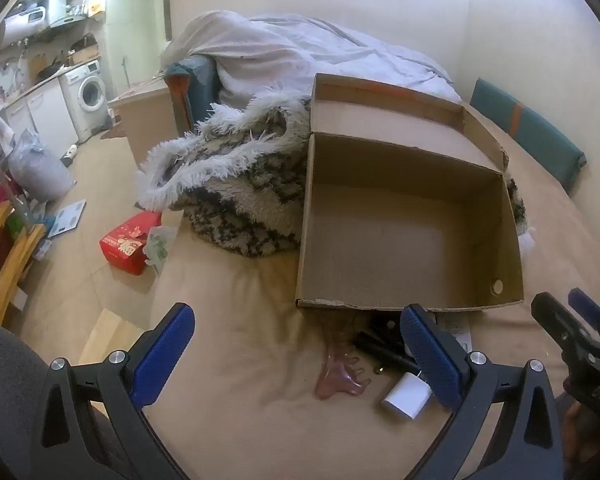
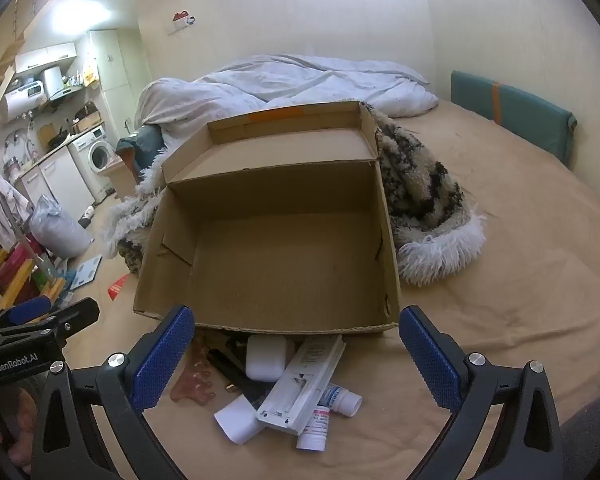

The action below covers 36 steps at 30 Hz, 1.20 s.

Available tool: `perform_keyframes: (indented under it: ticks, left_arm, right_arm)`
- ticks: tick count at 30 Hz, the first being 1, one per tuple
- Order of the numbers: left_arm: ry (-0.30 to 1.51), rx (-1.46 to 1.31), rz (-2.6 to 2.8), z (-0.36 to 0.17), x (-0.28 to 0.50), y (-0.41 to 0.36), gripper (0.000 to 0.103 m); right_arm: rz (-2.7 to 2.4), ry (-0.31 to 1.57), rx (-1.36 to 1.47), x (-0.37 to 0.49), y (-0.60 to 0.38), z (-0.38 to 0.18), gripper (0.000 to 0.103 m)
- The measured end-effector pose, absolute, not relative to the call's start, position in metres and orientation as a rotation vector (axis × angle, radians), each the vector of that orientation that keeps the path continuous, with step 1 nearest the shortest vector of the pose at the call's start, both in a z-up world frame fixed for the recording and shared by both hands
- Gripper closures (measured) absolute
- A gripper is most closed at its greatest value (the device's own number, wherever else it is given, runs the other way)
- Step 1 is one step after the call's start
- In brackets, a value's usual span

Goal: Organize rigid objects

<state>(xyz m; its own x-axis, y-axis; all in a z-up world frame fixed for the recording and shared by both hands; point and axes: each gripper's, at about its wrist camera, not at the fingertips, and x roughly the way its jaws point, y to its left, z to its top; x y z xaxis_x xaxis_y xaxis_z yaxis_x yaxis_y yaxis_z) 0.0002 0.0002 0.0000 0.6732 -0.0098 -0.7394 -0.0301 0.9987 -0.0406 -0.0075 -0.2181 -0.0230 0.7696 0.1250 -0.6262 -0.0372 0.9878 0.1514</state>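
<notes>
A: Since both claws are spread wide with nothing between the pads, tagging left claw (image 1: 296, 356) and right claw (image 2: 296, 356) as released, hovering low over the bed (image 2: 520, 280).

B: Agreed. Where are the items?

A: Heaped on the sheet right against the near wall of the cardboard box (image 2: 268, 248), which has nothing in it yet. White charger block (image 2: 236, 420), white case (image 2: 266, 356), long white plastic piece (image 2: 304, 384), two small bottles (image 2: 332, 404), pink clawed scraper (image 2: 192, 388), some black bits.

B: Why piled there?

A: Probably staged by the box for short carries. Lid is folded back, leaning on the fluffy blanket (image 2: 420, 200), so the opening is clear.

B: Progress?

A: Nothing sorted yet, I'd say.
</notes>
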Motion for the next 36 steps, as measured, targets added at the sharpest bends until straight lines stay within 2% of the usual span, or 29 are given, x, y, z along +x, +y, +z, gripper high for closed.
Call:
perform_keyframes:
  ticks: [36]
  left_arm:
    - [0.836,-0.051,0.013,-0.0060,-0.0013,0.0049,0.000]
  right_arm:
    - [0.083,0.697,0.121,-0.0069,-0.2176,-0.0240,0.000]
